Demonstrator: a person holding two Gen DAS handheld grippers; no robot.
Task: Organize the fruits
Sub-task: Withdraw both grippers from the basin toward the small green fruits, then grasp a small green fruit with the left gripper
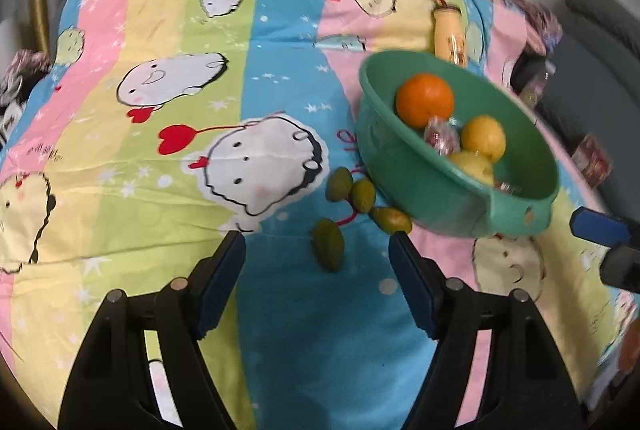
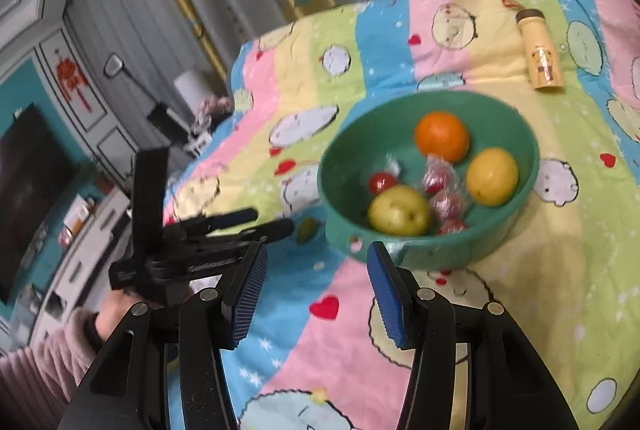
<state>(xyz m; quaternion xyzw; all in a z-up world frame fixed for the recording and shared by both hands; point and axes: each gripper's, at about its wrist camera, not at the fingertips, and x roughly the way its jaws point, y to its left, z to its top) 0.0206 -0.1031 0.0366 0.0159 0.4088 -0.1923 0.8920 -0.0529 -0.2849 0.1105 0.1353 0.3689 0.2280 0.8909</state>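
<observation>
Left gripper (image 1: pixel 318 248): nearest the lens, jaws spread wide, nothing between the pads; it hangs over the striped cartoon quilt (image 1: pixel 160 150).
Green fruits (image 1: pixel 329 244): four small ones loose on the quilt; the closest lies just past the fingertips at 12 o'clock, the other three beyond it at about 1 o'clock, near the bowl's foot.
Green bowl (image 1: pixel 384 154): at 1 to 2 o'clock from the left gripper, holding an orange (image 1: pixel 425 99), a yellow citrus (image 1: pixel 483 136), a pale apple-like fruit (image 1: pixel 472 166) and wrapped red pieces too blurred to name.
Right gripper (image 2: pixel 318 280): jaws parted, empty; the bowl's near rim sits just beyond the tips at 12 to 1 o'clock.
Yellow bottle (image 2: pixel 540 50): lying on the quilt behind the bowl.
Hard to make out: in the right wrist view only one green fruit shows, left of the bowl; the person's hand (image 2: pixel 114 314) and pink sleeve are largely hidden behind the left gripper.
</observation>
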